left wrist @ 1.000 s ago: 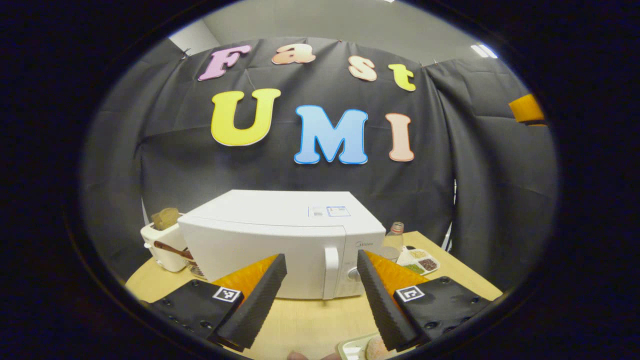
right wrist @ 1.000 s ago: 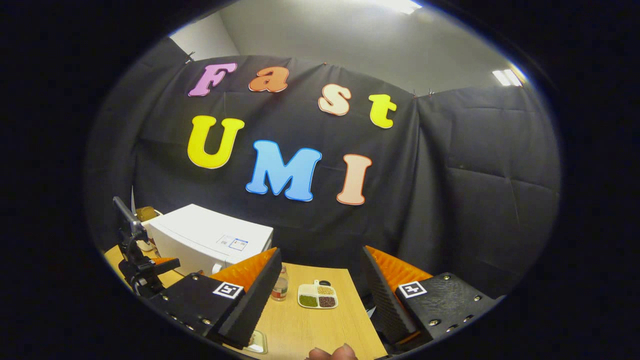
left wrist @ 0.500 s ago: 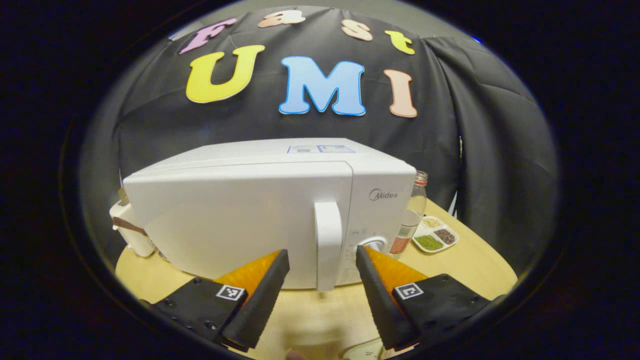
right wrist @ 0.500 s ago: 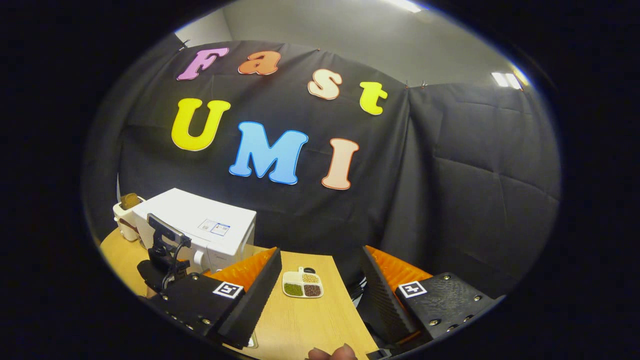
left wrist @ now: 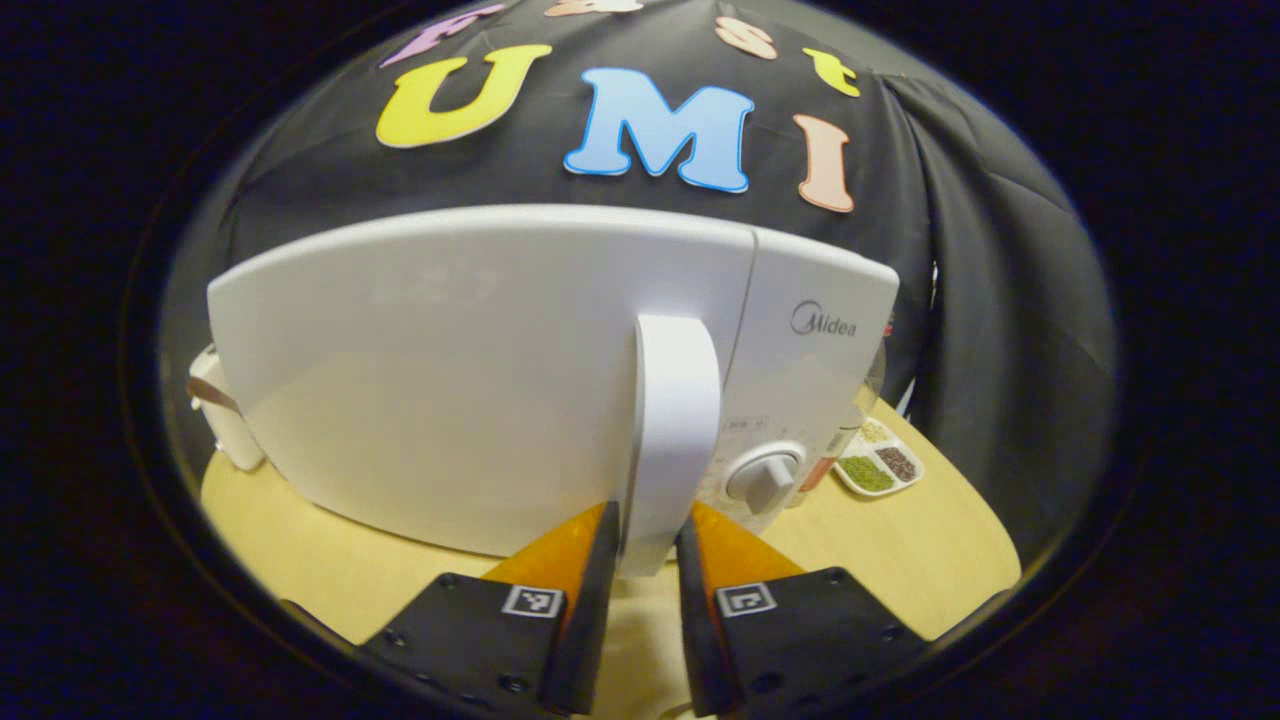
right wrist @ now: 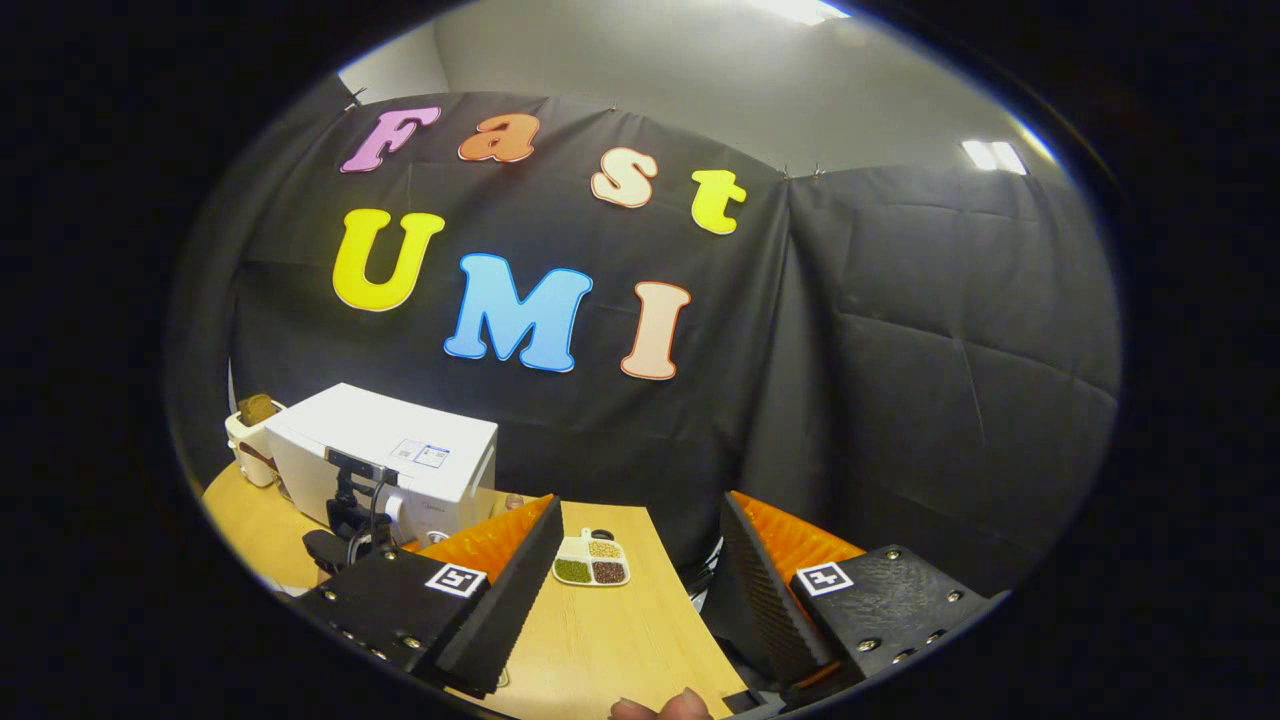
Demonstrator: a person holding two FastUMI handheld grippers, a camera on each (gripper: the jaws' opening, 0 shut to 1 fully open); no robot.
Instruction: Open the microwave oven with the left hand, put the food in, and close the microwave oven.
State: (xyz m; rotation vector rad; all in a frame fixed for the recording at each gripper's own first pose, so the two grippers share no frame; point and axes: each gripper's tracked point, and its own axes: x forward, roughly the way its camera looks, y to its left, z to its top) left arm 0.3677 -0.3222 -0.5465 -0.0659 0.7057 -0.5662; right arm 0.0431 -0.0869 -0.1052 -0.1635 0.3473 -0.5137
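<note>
We are at the first step. Our left gripper [left wrist: 648, 545] has its fingers pinching the lower end of the handle [left wrist: 672, 430] on the microwave [left wrist: 480, 370], whose door looks shut. Our right gripper [right wrist: 640, 590] waits over the bench [right wrist: 610, 640], fingers spread, empty. Opening, loading and closing all remain; we cannot see the food.

You see a light wooden table [left wrist: 930, 540] across the lower frame. On it stand the white microwave oven [left wrist: 480, 370], a sectioned dish [left wrist: 880, 465] at right and a white container [left wrist: 225, 425] at left.
</note>
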